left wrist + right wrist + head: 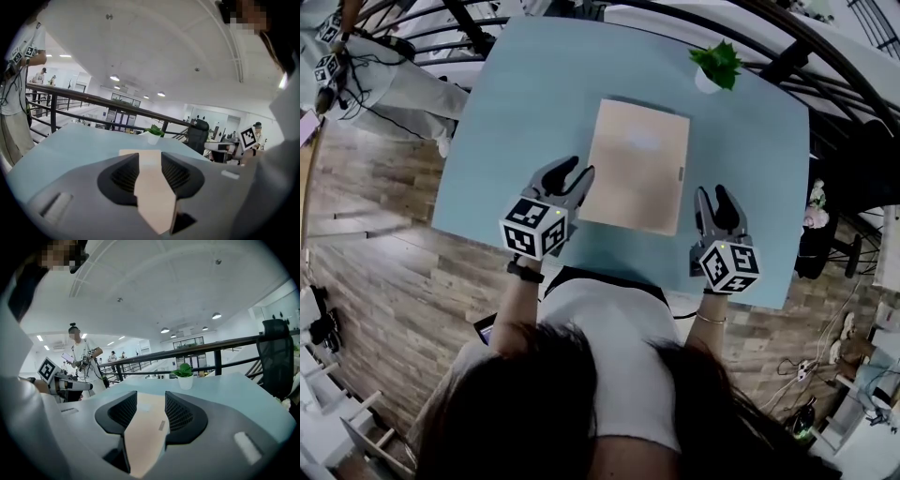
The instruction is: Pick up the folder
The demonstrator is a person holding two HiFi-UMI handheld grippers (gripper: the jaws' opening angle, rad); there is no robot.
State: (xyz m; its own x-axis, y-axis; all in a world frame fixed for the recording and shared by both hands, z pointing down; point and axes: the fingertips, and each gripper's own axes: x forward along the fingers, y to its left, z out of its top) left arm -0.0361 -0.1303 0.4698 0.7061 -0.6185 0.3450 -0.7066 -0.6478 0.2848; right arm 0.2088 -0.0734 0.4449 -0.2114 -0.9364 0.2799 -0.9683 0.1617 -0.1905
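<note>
As we look down from the head view, the tan folder (637,169) lies flat in the middle of the light blue table (516,103), and a small potted plant (717,66) stands near the far right corner. Our left gripper (571,174) is at the folder's near left edge with its jaws spread; we can't tell from up here whether it touches. Our right gripper (713,195) is just beside the near right corner, jaws parted and clear of the folder.

Over to the left gripper view: the left gripper (150,160) shows both ribbed pads standing apart, with nothing pinched. The folder (154,192) runs through the gap, flat on the table (70,145). The plant (153,132) is beyond it, in front of a dark railing (70,99).

Now the right gripper view: the right gripper (151,401) is likewise spread, and the pads press on nothing. The folder (143,432) shows between them, lying on the table (234,390), with the plant (183,372) at the far edge. A person (82,357) stands off to the left by the railing (211,350).
</note>
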